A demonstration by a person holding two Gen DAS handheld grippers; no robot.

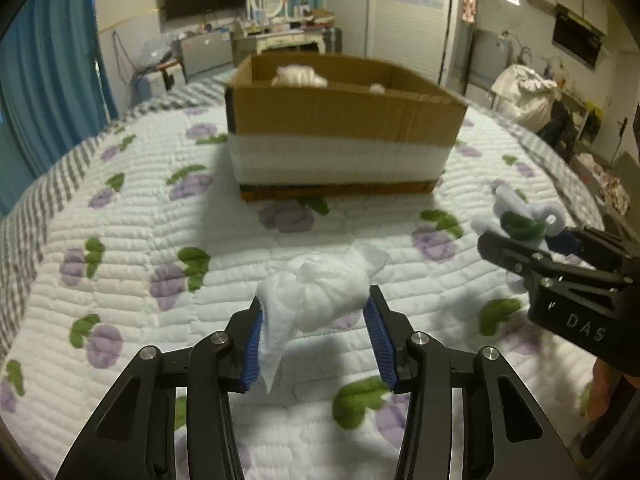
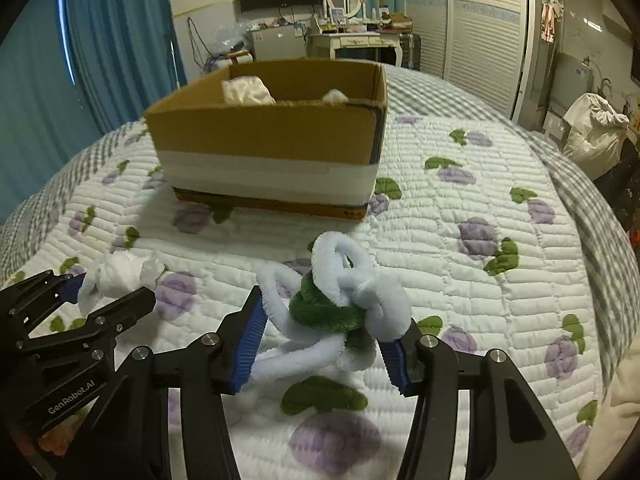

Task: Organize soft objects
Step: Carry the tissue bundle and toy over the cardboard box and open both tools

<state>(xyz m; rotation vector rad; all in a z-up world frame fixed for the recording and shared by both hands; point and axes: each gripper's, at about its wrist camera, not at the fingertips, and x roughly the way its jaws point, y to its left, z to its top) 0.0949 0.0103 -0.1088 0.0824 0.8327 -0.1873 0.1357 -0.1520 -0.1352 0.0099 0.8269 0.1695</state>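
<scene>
The left tool [image 1: 316, 332] grips a crumpled white tissue wad [image 1: 320, 288] between its blue pads, raised above the quilted bed [image 1: 160, 220]. The right tool [image 2: 324, 344] clamps a white-and-green pipe-cleaner tangle [image 2: 336, 300]. The cardboard box [image 2: 264, 136] sits beyond both.

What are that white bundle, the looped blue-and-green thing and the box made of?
The white bundle looks like thin, crinkled tissue or nonwoven cloth, matte. The looped thing seems to be fuzzy chenille stems, pale blue and green. The box is plain brown cardboard with a white band round it.
</scene>
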